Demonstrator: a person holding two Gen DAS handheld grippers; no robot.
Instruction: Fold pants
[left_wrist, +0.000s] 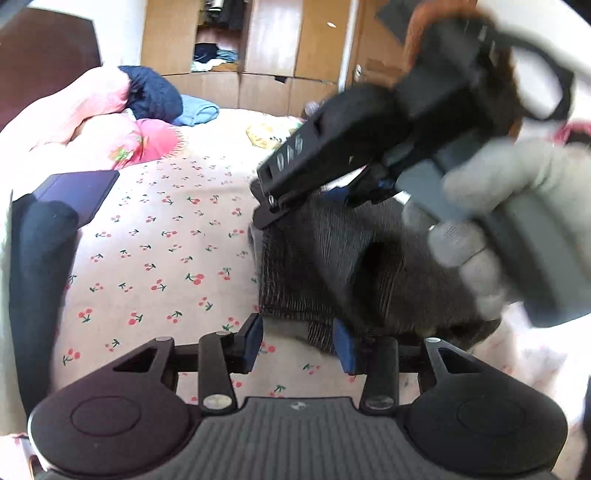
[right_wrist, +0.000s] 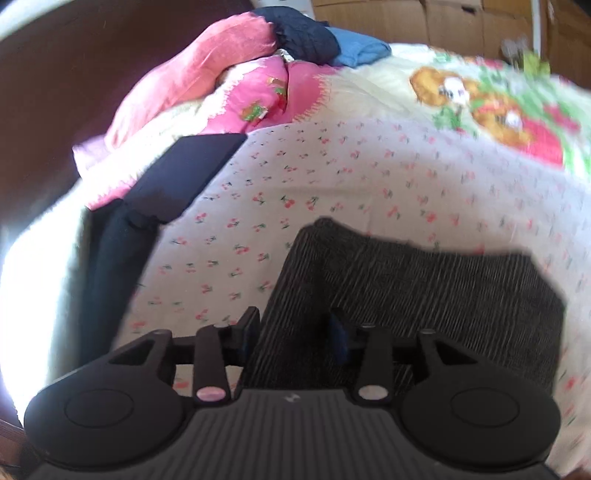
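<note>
Left wrist view shows the right gripper (left_wrist: 266, 206) clenched on the pants (left_wrist: 332, 266) at centre right, lifting an edge to fold, while the left gripper (left_wrist: 299, 343) hangs released at lower centre over the sheet (left_wrist: 155, 258).

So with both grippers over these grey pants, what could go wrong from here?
1. The left gripper stands open at the corner of the grey ribbed pants, so it could close on the cherry-print sheet as well.
2. The right gripper works close above the left one; they may collide.
3. The folded dark garment lies nearby and a dragged fold might disturb it.
</note>
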